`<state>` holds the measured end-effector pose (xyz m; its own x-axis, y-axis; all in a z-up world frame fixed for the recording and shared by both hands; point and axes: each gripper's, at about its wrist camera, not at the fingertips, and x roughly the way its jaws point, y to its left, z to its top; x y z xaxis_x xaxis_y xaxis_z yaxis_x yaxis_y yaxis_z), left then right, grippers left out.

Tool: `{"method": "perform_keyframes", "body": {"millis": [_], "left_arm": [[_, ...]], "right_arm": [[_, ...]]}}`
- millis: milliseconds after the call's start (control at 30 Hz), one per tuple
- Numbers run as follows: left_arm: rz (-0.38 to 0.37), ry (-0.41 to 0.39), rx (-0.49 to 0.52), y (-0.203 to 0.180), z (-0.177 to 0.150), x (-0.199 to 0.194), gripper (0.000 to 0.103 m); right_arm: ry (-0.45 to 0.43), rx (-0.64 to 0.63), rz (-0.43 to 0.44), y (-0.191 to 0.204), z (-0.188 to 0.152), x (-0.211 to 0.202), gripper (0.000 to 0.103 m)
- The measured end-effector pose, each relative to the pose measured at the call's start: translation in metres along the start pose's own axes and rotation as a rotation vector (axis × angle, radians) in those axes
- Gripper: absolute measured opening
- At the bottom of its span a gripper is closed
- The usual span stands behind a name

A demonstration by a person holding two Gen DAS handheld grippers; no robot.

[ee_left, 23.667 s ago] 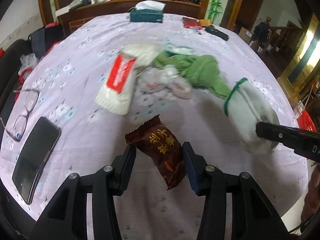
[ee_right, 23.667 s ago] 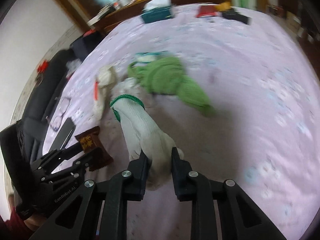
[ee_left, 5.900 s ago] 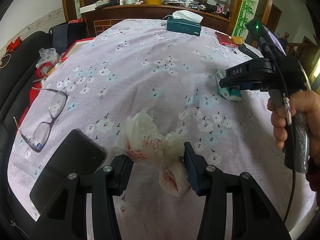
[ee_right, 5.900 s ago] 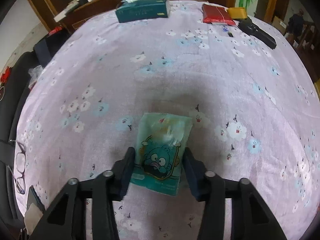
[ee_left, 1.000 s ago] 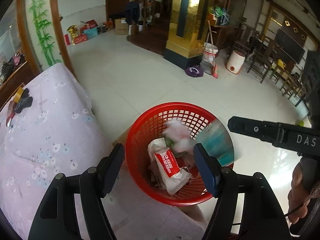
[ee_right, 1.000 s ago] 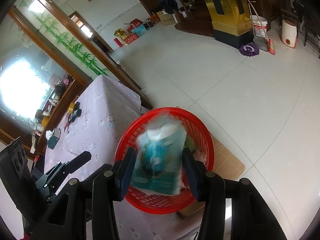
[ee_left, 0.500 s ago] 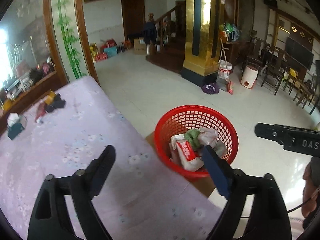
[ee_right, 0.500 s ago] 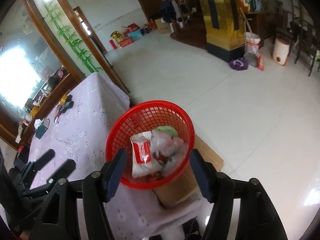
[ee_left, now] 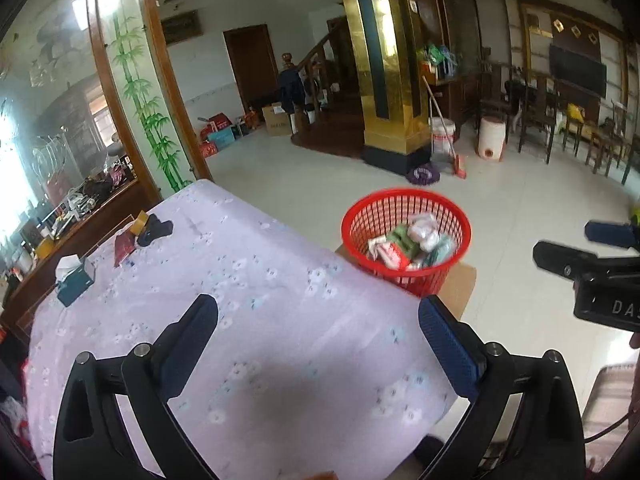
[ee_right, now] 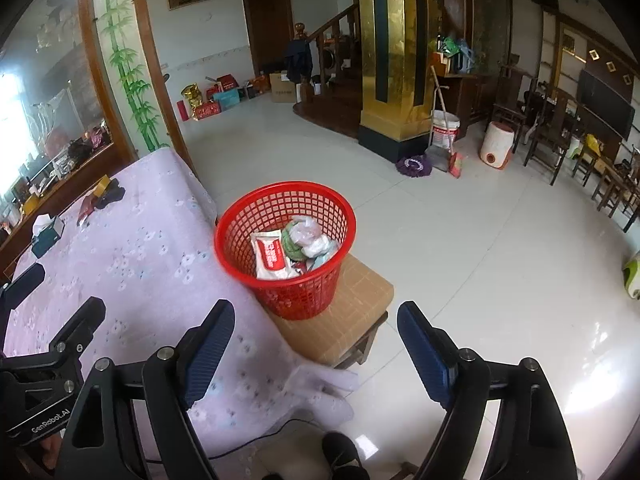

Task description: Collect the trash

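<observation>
Tiled hall, lilac-clothed table (ee_left: 280, 320); trash sits in red basket (ee_right: 286, 248) on low stool (ee_right: 340, 320) beside it, so swing your empty, wide-spread left gripper (ee_left: 318, 344) and right gripper (ee_right: 316, 348) tableward, scanning for leftovers

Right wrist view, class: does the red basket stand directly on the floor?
No, the red basket stands on a low tan stool, beside the table.

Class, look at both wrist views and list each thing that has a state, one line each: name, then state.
left gripper: open, holding nothing.
right gripper: open, holding nothing.
red basket: upright on a stool, partly filled with trash.
white packet: lying inside the basket.
tissue box: on the table, a tissue sticking out.
brown door: shut.
</observation>
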<state>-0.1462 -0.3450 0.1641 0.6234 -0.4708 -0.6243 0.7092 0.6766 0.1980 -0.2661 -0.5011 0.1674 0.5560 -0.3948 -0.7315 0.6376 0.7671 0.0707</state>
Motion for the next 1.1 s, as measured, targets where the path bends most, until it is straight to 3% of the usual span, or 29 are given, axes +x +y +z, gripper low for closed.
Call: {"method": "perform_keyframes", "body": {"millis": [133, 533, 1100], "left_arm": [[0.029, -0.017, 0.014, 0.002, -0.010, -0.015, 0.100], [-0.025, -0.016, -0.067, 0.022, -0.013, -0.024, 0.100], [-0.028, -0.021, -0.069, 0.027, -0.009, -0.022, 0.100]], "right_arm": [[-0.023, -0.003, -0.022, 0.009, -0.009, -0.020, 0.088], [-0.079, -0.011, -0.057, 0.020, -0.023, -0.055, 0.090], [-0.070, -0.024, -0.061, 0.030, -0.014, -0.050, 0.090]]}}
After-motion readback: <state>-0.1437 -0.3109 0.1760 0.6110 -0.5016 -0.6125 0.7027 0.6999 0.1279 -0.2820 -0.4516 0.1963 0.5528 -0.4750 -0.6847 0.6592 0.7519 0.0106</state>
